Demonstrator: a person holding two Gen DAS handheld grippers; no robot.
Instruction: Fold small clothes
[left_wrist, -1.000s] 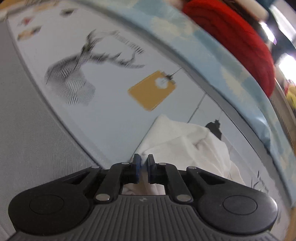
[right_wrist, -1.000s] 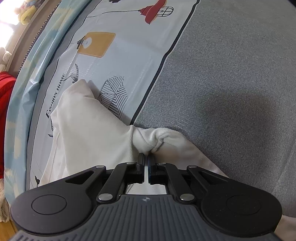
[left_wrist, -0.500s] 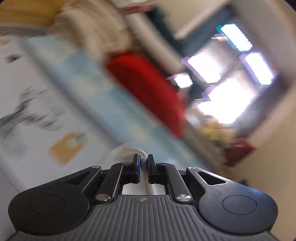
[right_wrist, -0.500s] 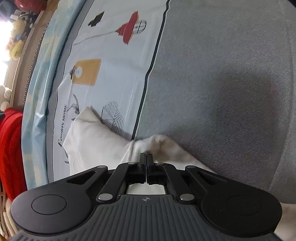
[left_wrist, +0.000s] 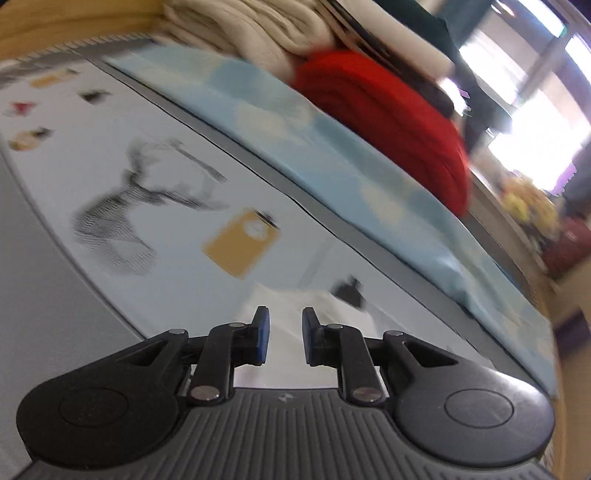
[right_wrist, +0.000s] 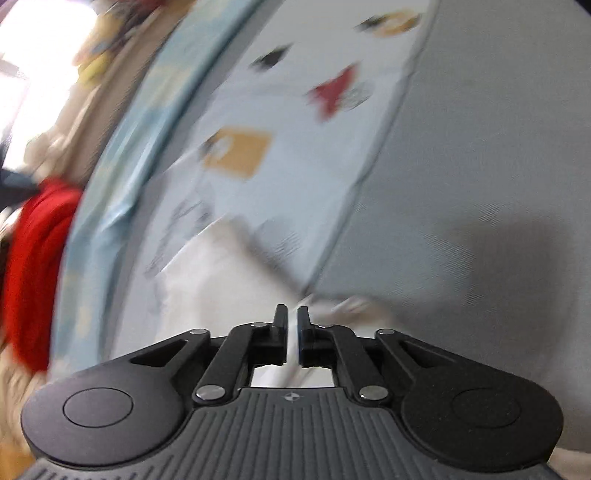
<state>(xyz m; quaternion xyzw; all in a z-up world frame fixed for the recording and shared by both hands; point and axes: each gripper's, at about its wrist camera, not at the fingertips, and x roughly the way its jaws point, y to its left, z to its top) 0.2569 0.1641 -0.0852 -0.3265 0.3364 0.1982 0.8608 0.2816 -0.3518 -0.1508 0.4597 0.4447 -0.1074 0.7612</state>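
The left gripper (left_wrist: 284, 336) stands parted, a plain gap between its two blue-padded fingers (left_wrist: 261, 334), and nothing is caught in it. Directly ahead of and beneath those fingers lies the one white garment (left_wrist: 295, 302), a soft pale piece whose near part shows through the gap and whose far edge ends just short of a small black print. It rests on a pale printed sheet (left_wrist: 177, 266). Beyond the garment on that sheet are one mustard-yellow tag shape (left_wrist: 242, 247) and, farther to the left, one grey stag head (left_wrist: 122, 225). Past the sheet's dark border runs a light-blue band of fabric, and beyond that one red knitted bundle (left_wrist: 384, 114) and a cream knitted pile (left_wrist: 251, 26). The right gripper (right_wrist: 291, 336) has its jaws nearly together with a thin slit between them; whether any cloth sits in that slit cannot be told, since this view is blurred. The same white garment (right_wrist: 221, 288) spreads ahead and to the left of it, with a rumpled fold just to the right of the fingertips. Farther out are the yellow tag, one red lamp-like print (right_wrist: 336, 92) and grey fabric (right_wrist: 480, 147) to the right.
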